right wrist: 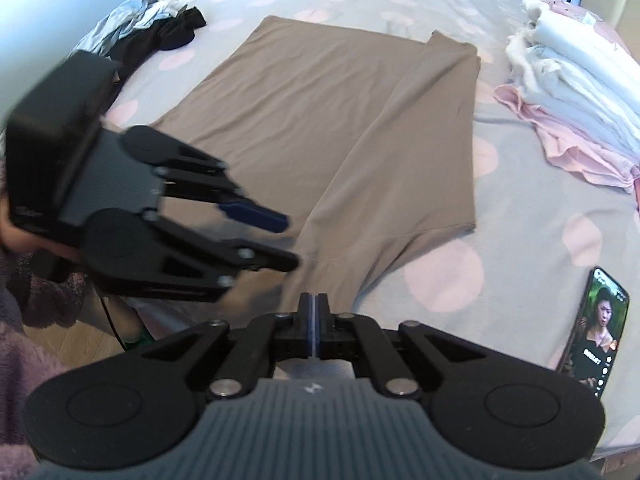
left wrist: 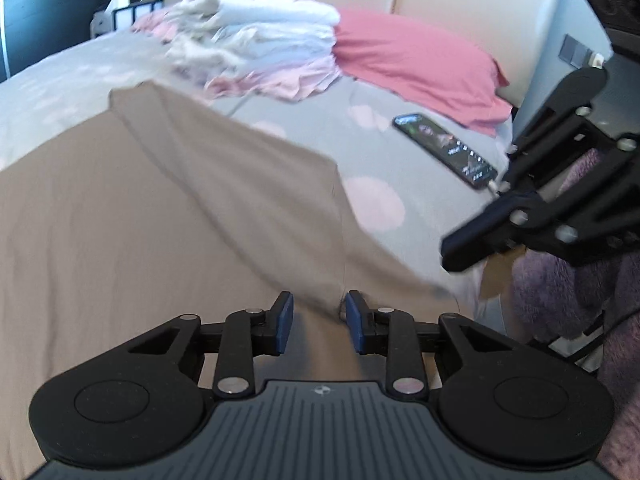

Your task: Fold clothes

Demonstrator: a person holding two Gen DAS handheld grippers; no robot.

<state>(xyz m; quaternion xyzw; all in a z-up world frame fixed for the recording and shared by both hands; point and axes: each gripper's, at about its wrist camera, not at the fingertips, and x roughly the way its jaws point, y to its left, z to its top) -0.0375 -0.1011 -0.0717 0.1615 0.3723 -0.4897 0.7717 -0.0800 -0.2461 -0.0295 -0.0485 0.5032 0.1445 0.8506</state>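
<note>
Two tongs at tan garment [right wrist: 328,120] near edge, bed [right wrist: 520,216] open beyond

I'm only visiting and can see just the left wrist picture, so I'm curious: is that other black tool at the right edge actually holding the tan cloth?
Observer: Yes. The right wrist view shows the jaws of the right gripper shut on the near edge of the tan garment.
Operator: Is the rest of it spread out?
Observer: Mostly. Its far hem lies straight and flat on the bed, with a long strip folded over along the right side.
Operator: Any laundry I can't see?
Observer: A crumpled pile of dark and grey clothes lies near the bed's far left corner.
</note>
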